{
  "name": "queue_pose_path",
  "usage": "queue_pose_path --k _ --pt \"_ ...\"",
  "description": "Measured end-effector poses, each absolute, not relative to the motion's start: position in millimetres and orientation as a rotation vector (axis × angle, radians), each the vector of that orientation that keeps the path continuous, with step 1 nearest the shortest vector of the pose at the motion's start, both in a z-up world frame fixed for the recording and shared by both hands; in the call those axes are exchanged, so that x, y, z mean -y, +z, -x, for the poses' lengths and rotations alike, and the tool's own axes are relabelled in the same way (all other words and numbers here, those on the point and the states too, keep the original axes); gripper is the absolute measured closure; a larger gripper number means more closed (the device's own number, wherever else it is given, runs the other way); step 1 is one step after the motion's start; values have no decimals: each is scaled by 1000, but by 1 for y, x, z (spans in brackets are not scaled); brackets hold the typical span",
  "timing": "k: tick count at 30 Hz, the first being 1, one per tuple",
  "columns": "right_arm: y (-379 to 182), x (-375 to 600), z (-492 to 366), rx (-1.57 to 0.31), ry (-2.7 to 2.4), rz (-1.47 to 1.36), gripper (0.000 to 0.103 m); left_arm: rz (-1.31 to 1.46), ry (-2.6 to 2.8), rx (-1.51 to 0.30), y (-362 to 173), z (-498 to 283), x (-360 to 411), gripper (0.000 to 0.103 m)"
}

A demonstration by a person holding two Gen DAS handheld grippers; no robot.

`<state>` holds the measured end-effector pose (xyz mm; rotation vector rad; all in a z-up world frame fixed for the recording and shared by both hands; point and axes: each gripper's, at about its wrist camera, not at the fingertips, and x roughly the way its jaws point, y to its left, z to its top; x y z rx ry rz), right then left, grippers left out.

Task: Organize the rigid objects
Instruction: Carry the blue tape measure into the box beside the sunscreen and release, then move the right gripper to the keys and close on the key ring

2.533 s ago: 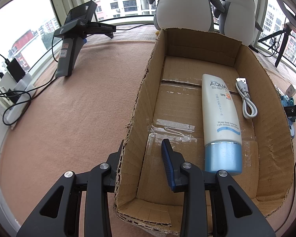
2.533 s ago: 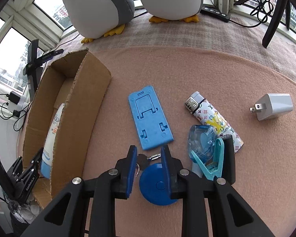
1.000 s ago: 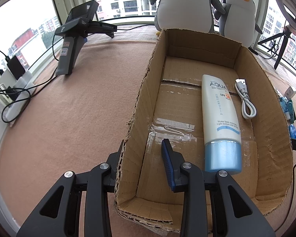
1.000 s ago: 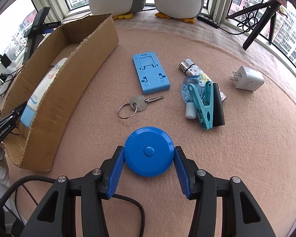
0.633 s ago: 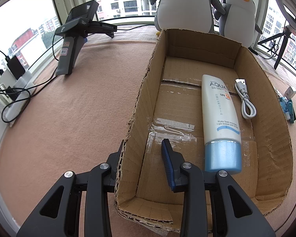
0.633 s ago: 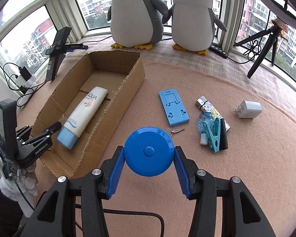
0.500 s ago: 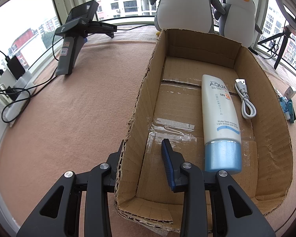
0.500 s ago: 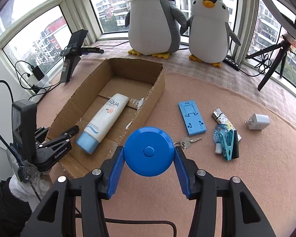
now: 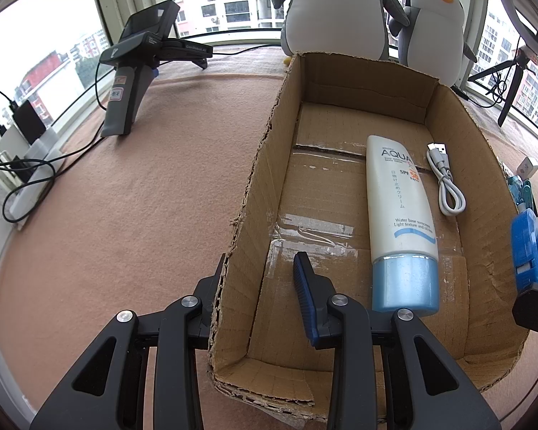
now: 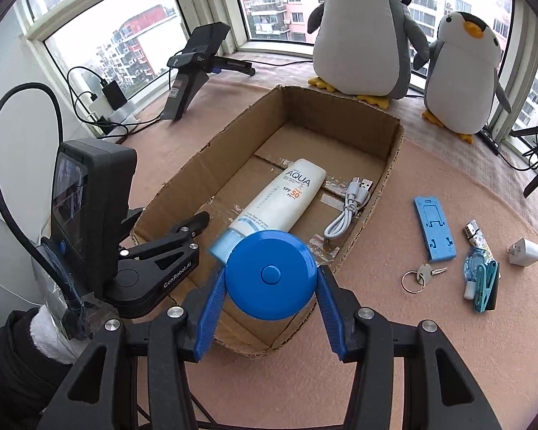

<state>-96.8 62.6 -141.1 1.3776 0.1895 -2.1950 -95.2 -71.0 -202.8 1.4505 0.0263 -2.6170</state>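
Note:
My right gripper is shut on a round blue tape measure and holds it above the near right corner of the cardboard box. The tape measure also shows at the right edge of the left wrist view. My left gripper straddles the box's left wall, one finger inside, one outside, gripping it. Inside the box lie a white AQUA tube and a white USB cable.
On the pink mat right of the box lie a blue phone stand, a key on a ring, a teal clip, a patterned lighter and a white charger. Two plush penguins stand behind the box. A black stand is at the left.
My right gripper has lifted the blue tape measure off the mat and carried it left, over the box's near end. The left gripper has stayed on the box wall.

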Motion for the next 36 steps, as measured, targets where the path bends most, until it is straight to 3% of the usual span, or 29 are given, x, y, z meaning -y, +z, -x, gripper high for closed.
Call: queue_pose_path --k 13,18,36 --pt "-144 -56 95 -226 -2192 -1372 57 -1449 -2617 -26 -203 95 71 71" --pt "-140 -57 95 -227 -2212 -1354 44 -1448 -2617 -23 -202 94 69 71" --pt "-130 -95 106 -125 -2284 -1363 44 -1447 -2617 -22 -202 93 69 71"
